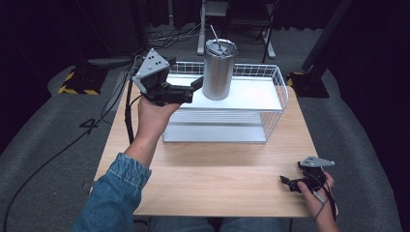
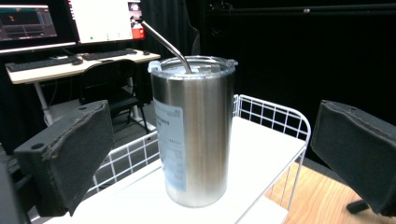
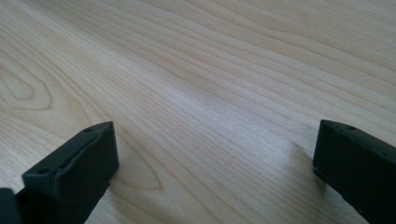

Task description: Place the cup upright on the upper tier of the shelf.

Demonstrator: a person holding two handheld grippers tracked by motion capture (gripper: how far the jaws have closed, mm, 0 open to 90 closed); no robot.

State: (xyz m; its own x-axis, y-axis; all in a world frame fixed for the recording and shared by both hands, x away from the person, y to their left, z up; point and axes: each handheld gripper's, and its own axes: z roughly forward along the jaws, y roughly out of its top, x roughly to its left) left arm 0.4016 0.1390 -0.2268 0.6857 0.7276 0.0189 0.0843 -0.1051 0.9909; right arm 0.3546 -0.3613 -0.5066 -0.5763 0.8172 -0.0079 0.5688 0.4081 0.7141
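Note:
A steel tumbler with a clear lid and a metal straw stands upright on the top shelf of a white wire rack. My left gripper is open just left of it, its jaws pointing at the tumbler without touching. In the left gripper view the tumbler stands between and beyond the two black jaws of that gripper. My right gripper rests open low over the table's front right corner. In the right gripper view its jaws are wide apart over bare wood, holding nothing.
The rack has a lower shelf and wire sides. The wooden table lies open in front of it. Cables trail on the grey floor at left. A desk with monitors and a keyboard stands behind.

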